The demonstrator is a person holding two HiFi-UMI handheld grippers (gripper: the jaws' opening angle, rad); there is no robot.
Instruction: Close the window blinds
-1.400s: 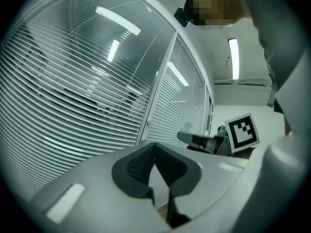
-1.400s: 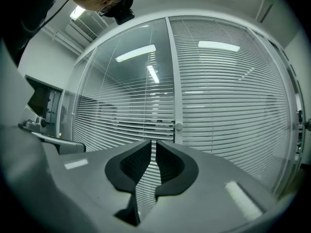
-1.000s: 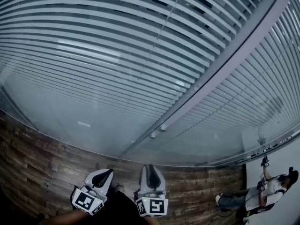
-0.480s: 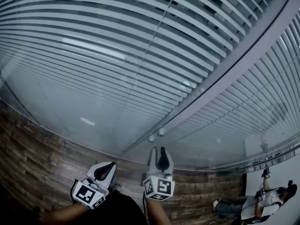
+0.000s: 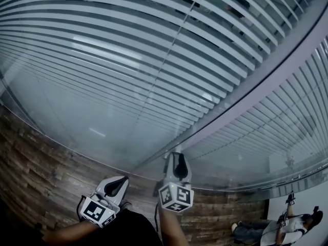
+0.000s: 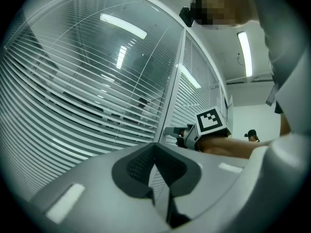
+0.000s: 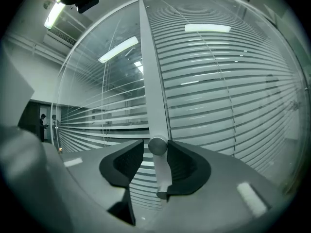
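Note:
Horizontal slat blinds [image 5: 128,60] hang behind a glass wall, split by a grey frame post [image 5: 246,96]. In the right gripper view a round silver knob [image 7: 157,146] on that post [image 7: 150,81] sits between the tips of my right gripper [image 7: 155,152]. Its jaws are opening: the right pad is at the knob and a gap shows on the left. In the head view my right gripper [image 5: 177,156] reaches the foot of the post and hides the knob. My left gripper [image 5: 122,180] hangs lower left, away from the glass, shut and empty.
A second small knob [image 7: 162,194] shows lower on the post. Dark wood flooring [image 5: 41,168] runs along the foot of the glass. A person [image 5: 292,224] stands far off at the lower right. The left gripper view shows my right gripper [image 6: 171,131] against the post.
My right gripper has risen and moved forward up to the knobs on the post, now covering them in the head view. My left gripper has hardly moved.

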